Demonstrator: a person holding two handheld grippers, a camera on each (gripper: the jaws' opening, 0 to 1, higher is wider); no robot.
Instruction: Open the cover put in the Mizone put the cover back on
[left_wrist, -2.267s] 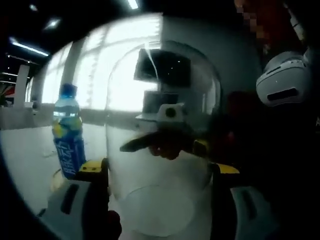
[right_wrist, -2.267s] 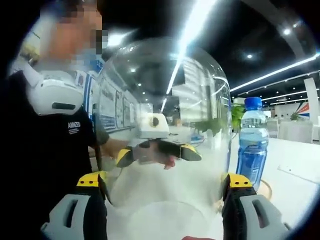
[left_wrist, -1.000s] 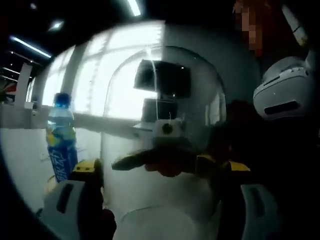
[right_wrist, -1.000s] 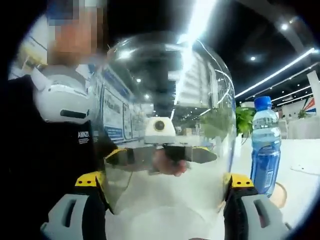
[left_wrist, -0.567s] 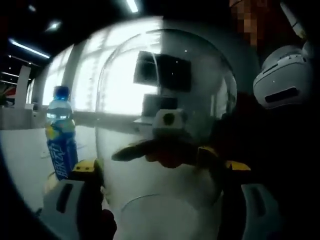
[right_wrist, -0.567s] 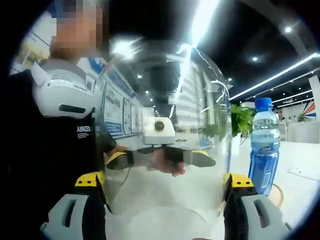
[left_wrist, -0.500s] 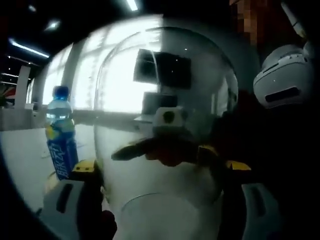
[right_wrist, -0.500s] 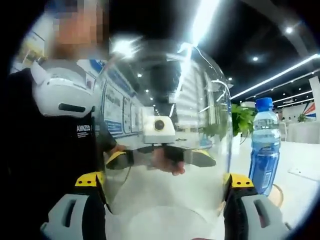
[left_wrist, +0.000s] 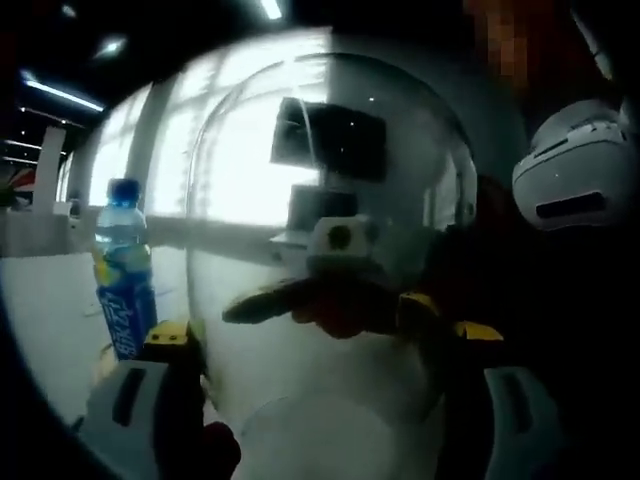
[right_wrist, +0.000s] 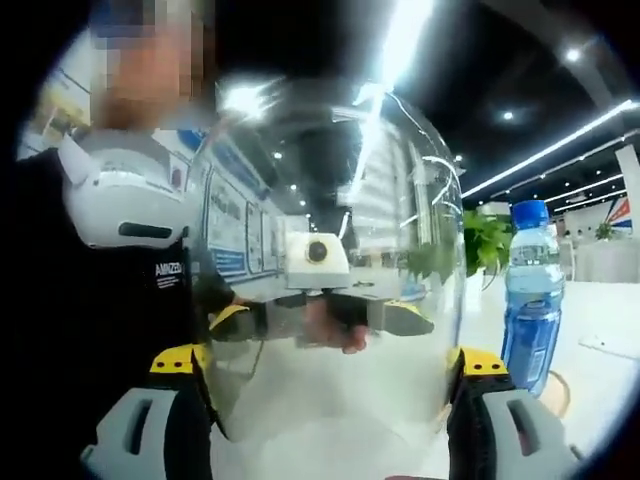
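left gripper view: left gripper (left_wrist: 325, 400) has its jaws clamped on either side of the clear dome cover (left_wrist: 330, 200), held up off the table (left_wrist: 50, 320). mizone bottle (left_wrist: 122, 270) stands upright on the table, off to one side. right gripper (left_wrist: 330, 300) seen through the glass.

right gripper view: right gripper (right_wrist: 330, 410) grips the cover too (opposite side), bottle beside it. keep both grips even and the cover level, carry it over the bottle, lower straight so the rim clears the cap.
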